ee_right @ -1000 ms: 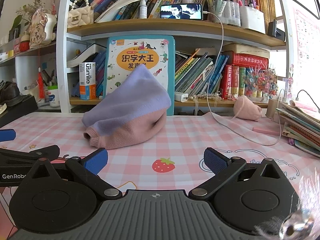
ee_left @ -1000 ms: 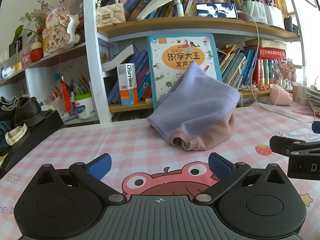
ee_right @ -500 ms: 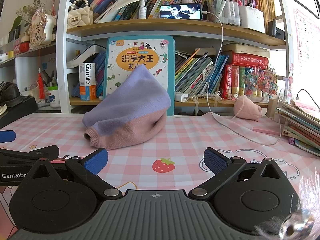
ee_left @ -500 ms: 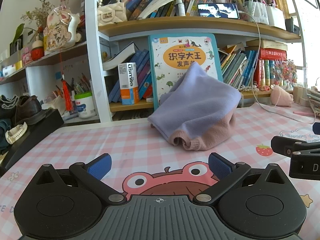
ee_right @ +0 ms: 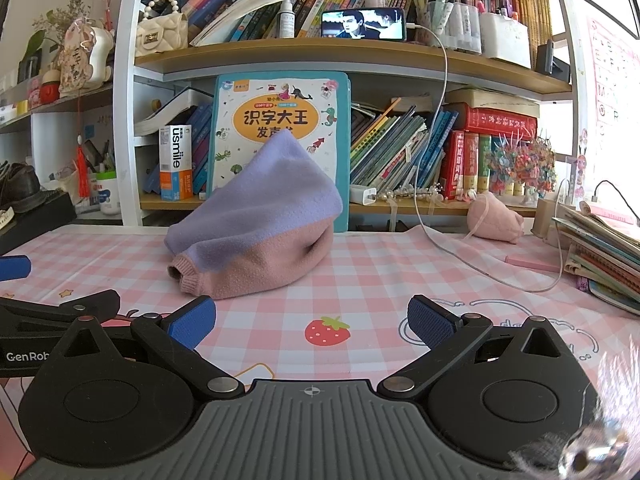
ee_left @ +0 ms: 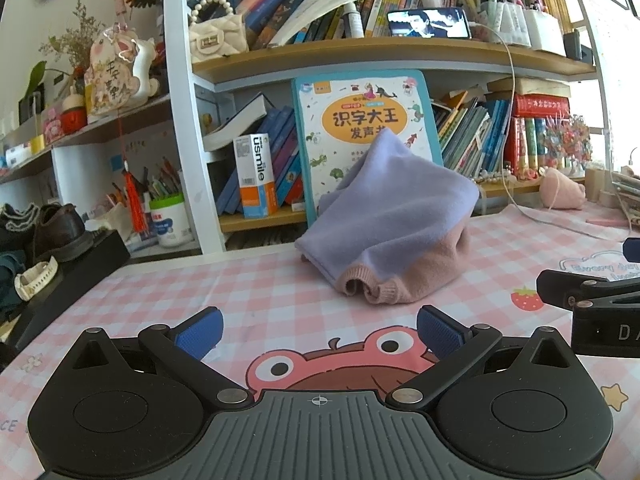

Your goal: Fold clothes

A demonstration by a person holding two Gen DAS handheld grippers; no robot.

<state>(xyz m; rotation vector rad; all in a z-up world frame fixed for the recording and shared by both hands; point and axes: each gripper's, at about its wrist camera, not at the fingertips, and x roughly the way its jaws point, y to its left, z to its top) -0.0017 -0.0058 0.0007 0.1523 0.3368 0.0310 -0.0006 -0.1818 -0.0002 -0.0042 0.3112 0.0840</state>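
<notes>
1. The left gripper [ee_left: 318,330] hovers low over the near part of the worktop [ee_left: 248,292], its blue-padded fingers [ee_left: 199,332] spread wide with nothing between them; it sits where it did a second ago.
2. The right gripper [ee_right: 310,322] is just as unchanged: fingers [ee_right: 430,324] spread apart and empty above the strawberry print [ee_right: 327,330] on the pink checked cloth.
3. The two grippers stay side by side, each showing at the edge of the other's view.
4. The clothes [ee_left: 390,220] are a loose heap at the far middle of the worktop, well apart from both grippers: a lilac garment [ee_right: 256,216] draped over a pink knit sweater [ee_right: 264,268], whose ribbed cuff faces near-left. The heap has not shifted or changed shape.
5. The heap's peak leans against the teal-edged children's book [ee_right: 280,120] standing at the foot of the bookshelf [ee_right: 344,56].
6. A white charging cable [ee_right: 444,240] trails across the worktop at the right, beside a small pink pouch [ee_right: 496,222].
</notes>
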